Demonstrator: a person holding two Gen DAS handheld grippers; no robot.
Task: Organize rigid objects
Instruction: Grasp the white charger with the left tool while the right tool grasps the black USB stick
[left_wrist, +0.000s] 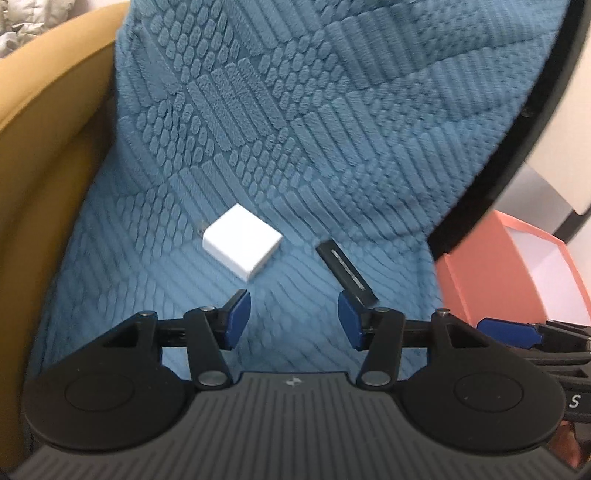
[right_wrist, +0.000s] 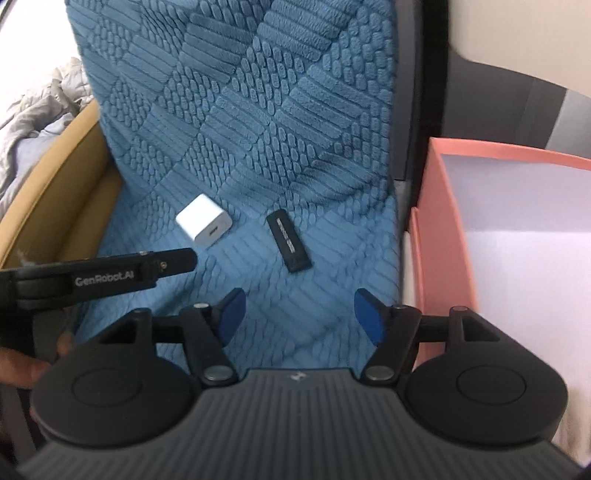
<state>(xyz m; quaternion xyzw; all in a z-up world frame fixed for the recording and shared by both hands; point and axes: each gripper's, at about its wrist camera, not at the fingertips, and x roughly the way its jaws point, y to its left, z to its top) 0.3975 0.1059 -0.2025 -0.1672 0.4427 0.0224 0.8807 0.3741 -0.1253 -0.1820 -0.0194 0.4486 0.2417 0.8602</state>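
A white cube charger lies on a blue textured seat cover; it also shows in the right wrist view. A flat black stick-shaped device lies to its right, seen too in the right wrist view. My left gripper is open and empty, just short of both objects. My right gripper is open and empty, a little behind the black device. The left gripper's finger reaches toward the charger in the right wrist view.
A pink open box with a white inside stands right of the seat; it also shows in the left wrist view. A mustard armrest borders the left. Crumpled grey fabric lies beyond it. A dark seat frame runs along the right.
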